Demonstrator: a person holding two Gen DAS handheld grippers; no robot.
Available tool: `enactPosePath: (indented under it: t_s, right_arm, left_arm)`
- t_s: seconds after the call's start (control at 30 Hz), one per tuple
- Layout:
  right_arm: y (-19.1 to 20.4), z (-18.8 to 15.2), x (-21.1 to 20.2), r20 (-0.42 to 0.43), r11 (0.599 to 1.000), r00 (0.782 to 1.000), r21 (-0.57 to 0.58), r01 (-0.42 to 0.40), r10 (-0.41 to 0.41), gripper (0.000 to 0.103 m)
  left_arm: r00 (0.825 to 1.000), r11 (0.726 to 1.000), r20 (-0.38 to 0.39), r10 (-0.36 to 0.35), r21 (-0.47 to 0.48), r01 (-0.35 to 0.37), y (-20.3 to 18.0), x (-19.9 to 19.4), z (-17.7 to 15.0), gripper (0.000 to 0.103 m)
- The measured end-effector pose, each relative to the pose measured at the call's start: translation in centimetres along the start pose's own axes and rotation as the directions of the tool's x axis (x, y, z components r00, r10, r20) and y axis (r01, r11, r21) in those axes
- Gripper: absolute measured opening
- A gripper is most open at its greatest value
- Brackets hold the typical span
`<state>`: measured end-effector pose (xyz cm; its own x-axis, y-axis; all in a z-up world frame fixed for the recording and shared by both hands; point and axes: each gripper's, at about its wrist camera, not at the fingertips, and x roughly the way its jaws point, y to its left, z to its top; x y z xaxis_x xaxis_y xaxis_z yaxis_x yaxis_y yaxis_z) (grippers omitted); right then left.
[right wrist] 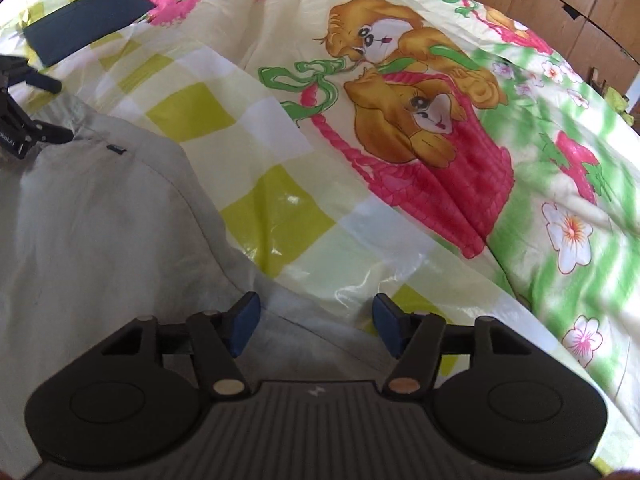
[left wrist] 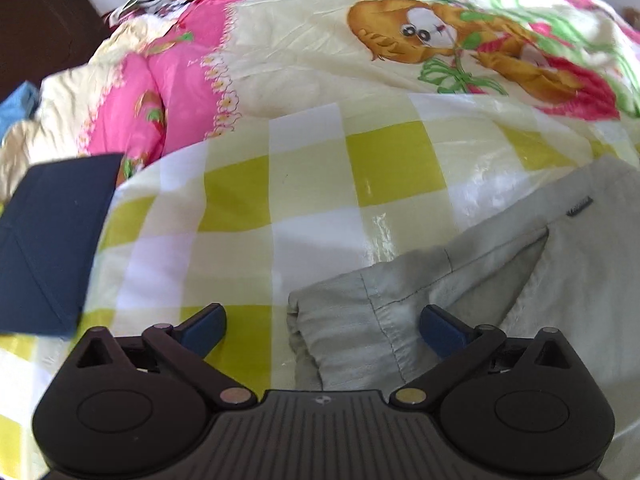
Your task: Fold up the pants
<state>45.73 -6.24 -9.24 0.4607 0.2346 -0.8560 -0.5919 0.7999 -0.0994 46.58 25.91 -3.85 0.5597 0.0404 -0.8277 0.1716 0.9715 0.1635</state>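
Light grey pants (left wrist: 520,264) lie on a bed covered by a yellow-and-white checked sheet (left wrist: 312,184). In the left wrist view my left gripper (left wrist: 322,326) is open, its blue fingertips either side of the pants' waistband corner (left wrist: 340,320). In the right wrist view the pants (right wrist: 100,216) fill the left side. My right gripper (right wrist: 316,326) is open over the pants' right edge. The left gripper also shows in the right wrist view (right wrist: 24,108) at the far left by the waistband.
A cartoon-dog quilt (right wrist: 420,120) with pink and green print covers the far and right side of the bed. A folded dark navy garment (left wrist: 52,240) lies on the left, also in the right wrist view (right wrist: 86,20). Wooden cabinets (right wrist: 560,12) stand behind.
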Motion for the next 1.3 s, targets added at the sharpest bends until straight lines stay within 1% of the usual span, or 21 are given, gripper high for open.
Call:
enactPosePath:
  t_s: [0.07, 0.1, 0.13, 0.17, 0.2, 0.23, 0.27, 0.3, 0.37, 0.4, 0.53, 0.67, 0.77, 0.87, 0.9, 0.97, 1.0, 1.07, 1.1, 1.2, 1.3]
  right_arm:
    - [-0.1, -0.4, -0.7, -0.002, 0.999, 0.999, 0.007, -0.036, 0.036, 0.039]
    - [0.0, -0.5, -1.0, -0.005, 0.999, 0.999, -0.003, -0.052, 0.052, 0.032]
    - [0.1, -0.5, -1.2, -0.011, 0.998, 0.999, -0.018, -0.052, 0.052, 0.020]
    - [0.3, -0.5, -1.4, -0.016, 0.998, 0.999, -0.036, -0.045, 0.044, 0.012]
    - [0.4, -0.5, -1.6, -0.020, 0.998, 0.999, -0.053, -0.035, 0.034, 0.008]
    - [0.3, -0.5, -1.8, -0.020, 0.998, 1.000, -0.062, -0.022, 0.021, 0.004]
    - [0.3, -0.4, -2.1, -0.018, 0.997, 1.000, -0.070, -0.017, 0.016, 0.004]
    - [0.2, -0.4, -2.5, -0.017, 0.997, 1.000, -0.075, -0.021, 0.019, 0.003]
    - [0.1, -0.2, -3.1, -0.008, 0.996, 1.000, -0.086, -0.016, 0.016, 0.002]
    - [0.1, -0.2, -3.5, 0.003, 0.996, 1.000, -0.088, 0.001, -0.001, 0.002]
    - [-0.1, -0.3, -5.8, 0.091, 0.999, 0.996, -0.047, 0.022, -0.018, 0.001]
    - [0.2, -0.8, -10.2, 0.197, 1.000, 0.980, -0.002, 0.007, -0.007, 0.001]
    - [1.8, -2.5, -14.9, 0.250, 1.000, 0.968, -0.012, -0.006, 0.009, 0.001]
    - [4.0, -5.7, -20.2, 0.291, 0.999, 0.956, -0.017, -0.043, 0.046, 0.001]
    - [5.1, -7.2, -21.6, 0.287, 0.998, 0.956, -0.016, -0.064, 0.066, 0.001]
    - [7.8, -10.2, -23.6, 0.264, 0.996, 0.961, -0.048, -0.074, 0.084, 0.001]
    - [9.0, -11.7, -24.1, 0.245, 0.995, 0.965, -0.057, -0.087, 0.099, 0.001]
    - [11.4, -14.8, -23.9, 0.189, 0.987, 0.969, -0.033, -0.155, 0.158, 0.001]
    - [12.7, -16.3, -23.5, 0.160, 0.984, 0.971, -0.031, -0.175, 0.178, 0.001]
    - [15.6, -19.8, -21.5, 0.078, 0.973, 0.971, 0.032, -0.230, 0.227, 0.001]
    - [17.9, -21.9, -21.1, 0.028, 0.973, 0.973, 0.032, -0.230, 0.229, 0.001]
  left_arm:
    - [1.000, 0.999, 0.003, -0.006, -0.033, 0.006, 0.2, -0.1, -0.3, 0.103]
    - [1.000, 0.999, 0.004, -0.001, -0.033, 0.001, 0.1, -0.3, -0.5, 0.103]
    - [1.000, 1.000, 0.011, 0.002, -0.022, -0.001, 0.0, -0.6, -0.6, 0.103]
    - [1.000, 1.000, 0.022, -0.003, -0.006, 0.003, -0.2, -0.9, -0.7, 0.095]
    - [0.999, 1.000, 0.032, 0.001, 0.011, -0.002, -0.5, -1.3, -0.7, 0.086]
    - [0.999, 0.999, 0.039, 0.015, 0.028, -0.016, -0.8, -1.6, -0.6, 0.067]
    - [0.999, 0.998, 0.041, 0.023, 0.050, -0.025, -1.2, -1.7, -0.4, 0.059]
    - [0.998, 0.997, 0.044, 0.035, 0.074, -0.038, -1.6, -1.8, -0.4, 0.057]
    - [0.998, 0.993, 0.052, 0.042, 0.110, -0.047, -2.3, -2.0, -0.4, 0.042]
    - [0.998, 0.992, 0.053, 0.037, 0.118, -0.043, -2.5, -2.1, -0.4, 0.039]
    - [0.996, 0.992, 0.082, 0.040, 0.118, -0.050, -2.5, -2.9, -0.6, 0.035]
    - [0.990, 0.996, 0.138, 0.041, 0.076, -0.052, -1.2, -5.3, -1.1, 0.033]
    - [0.978, 0.998, 0.203, 0.045, 0.038, -0.053, -0.4, -8.7, -2.2, 0.028]
    - [0.963, 0.999, 0.269, 0.030, 0.010, -0.034, 0.3, -13.0, -4.8, 0.025]
    - [0.958, 0.999, 0.284, 0.033, 0.004, -0.036, 0.3, -14.3, -6.0, 0.024]
    - [0.951, 1.000, 0.309, 0.029, -0.004, -0.030, 0.0, -16.9, -8.9, 0.022]
    - [0.948, 1.000, 0.316, 0.030, -0.006, -0.030, -0.3, -18.1, -10.5, 0.022]
    - [0.947, 1.000, 0.320, 0.029, -0.008, -0.028, -1.2, -19.9, -14.0, 0.022]
    - [0.949, 1.000, 0.315, 0.021, -0.015, -0.018, -1.6, -20.4, -15.6, 0.022]
    - [0.957, 0.999, 0.290, 0.002, -0.047, 0.012, -2.5, -21.1, -20.2, 0.022]
    - [0.967, 0.994, 0.256, -0.003, -0.104, 0.031, -2.6, -21.3, -23.9, 0.021]
